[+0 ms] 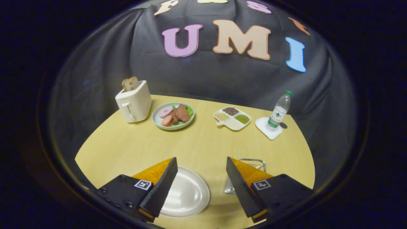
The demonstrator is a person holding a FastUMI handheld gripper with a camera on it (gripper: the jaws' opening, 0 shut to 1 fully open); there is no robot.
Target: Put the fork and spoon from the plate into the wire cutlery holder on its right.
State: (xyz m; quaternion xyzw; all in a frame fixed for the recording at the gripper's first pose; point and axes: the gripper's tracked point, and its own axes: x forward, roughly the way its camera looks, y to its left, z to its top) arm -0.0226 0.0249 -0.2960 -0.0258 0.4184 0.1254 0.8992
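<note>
Nearest of all, the gripper (202,187) is being held above the near edge of the pale wooden table (203,143), with its two fingers (160,190) spread wide apart and nothing being pressed between them.

Partly under the left finger and reaching into the gap between the two, a white plate (187,194) is being shown lying flat on the table; no fork or spoon can be made out on the part of it that is being seen. Just to its right, mostly covered by the right finger, the wire cutlery holder (254,163) is being glimpsed, only its upper rim and a bit of its near side showing. Whether any cutlery is being kept in it cannot be told.

Well beyond the fingers, along the far side of the table, a cream toaster (133,103) is being seen at the left with two slices of bread (130,83) standing up out of it. To its right a light green plate (160,124) is being occupied by slices of meat and a green leaf. Further right lies a white divided dish (233,124) with beans or grains in three of its compartments. Farthest right, a clear water bottle (279,111) with a green cap is being kept upright on a small white square tray (267,128).
</note>
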